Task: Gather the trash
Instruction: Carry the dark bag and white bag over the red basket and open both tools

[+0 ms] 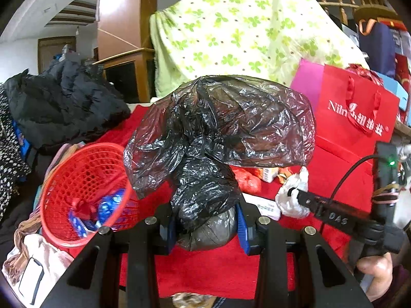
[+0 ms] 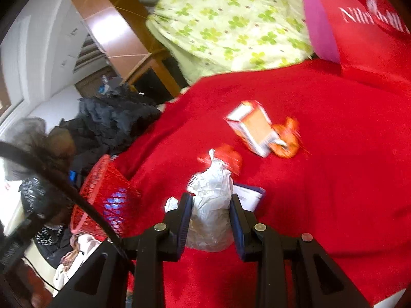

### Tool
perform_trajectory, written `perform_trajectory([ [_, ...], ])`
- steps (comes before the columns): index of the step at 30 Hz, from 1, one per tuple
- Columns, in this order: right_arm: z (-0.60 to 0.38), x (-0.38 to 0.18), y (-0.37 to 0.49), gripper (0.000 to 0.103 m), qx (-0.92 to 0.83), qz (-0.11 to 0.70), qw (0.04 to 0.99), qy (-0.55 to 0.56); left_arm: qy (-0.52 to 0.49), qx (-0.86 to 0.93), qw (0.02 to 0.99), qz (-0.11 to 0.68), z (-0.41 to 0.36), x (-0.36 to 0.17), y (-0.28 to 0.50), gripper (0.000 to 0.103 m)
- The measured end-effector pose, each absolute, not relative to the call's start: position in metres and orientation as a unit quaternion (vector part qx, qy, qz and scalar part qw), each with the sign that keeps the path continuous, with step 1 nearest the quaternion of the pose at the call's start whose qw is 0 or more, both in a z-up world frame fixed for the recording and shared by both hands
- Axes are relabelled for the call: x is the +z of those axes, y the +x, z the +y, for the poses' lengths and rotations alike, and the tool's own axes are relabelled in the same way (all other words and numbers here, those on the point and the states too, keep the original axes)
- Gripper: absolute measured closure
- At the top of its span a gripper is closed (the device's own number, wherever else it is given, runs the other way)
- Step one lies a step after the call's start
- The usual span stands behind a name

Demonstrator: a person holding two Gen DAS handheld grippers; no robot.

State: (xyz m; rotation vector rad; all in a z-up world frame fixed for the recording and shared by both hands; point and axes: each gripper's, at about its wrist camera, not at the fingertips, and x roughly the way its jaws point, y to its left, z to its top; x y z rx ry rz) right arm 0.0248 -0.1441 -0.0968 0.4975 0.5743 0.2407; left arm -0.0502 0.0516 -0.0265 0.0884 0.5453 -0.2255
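My left gripper (image 1: 205, 227) is shut on a black plastic trash bag (image 1: 218, 133) that billows up in front of the camera. My right gripper (image 2: 211, 220) is shut on a crumpled white plastic wrapper (image 2: 210, 205); it also shows in the left wrist view (image 1: 292, 195) at the right gripper's tip. On the red blanket (image 2: 334, 179) lie an orange and white carton (image 2: 251, 131), an orange wrapper (image 2: 286, 141), a red wrapper (image 2: 228, 157) and a white and blue card (image 2: 248, 196). A red mesh basket (image 1: 84, 192) lies on its side at the left with blue packets inside.
A red gift bag (image 1: 357, 113) stands at the back right. A green clover-print quilt (image 1: 244, 25) hangs behind. A black jacket (image 1: 64, 102) is piled at the left. Clothes (image 1: 33, 256) lie at the lower left.
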Motion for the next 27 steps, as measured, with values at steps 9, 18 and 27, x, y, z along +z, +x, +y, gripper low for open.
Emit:
perform_trajectory([
  [9,-0.087,-0.046,0.035,0.072,0.180,0.255,0.928,0.202,0.015,-0.054,0.966,0.252,0.102,-0.016,-0.049,0.063],
  [18,-0.025,-0.013,0.053,0.071,0.236,0.240,0.927,0.166,-0.006,0.004,0.969,0.247,0.147,-0.013,-0.042,0.063],
  [27,0.029,0.002,0.067,0.071,0.272,0.235,0.923,0.137,-0.026,0.033,0.966,0.256,0.177,-0.020,-0.034,0.063],
])
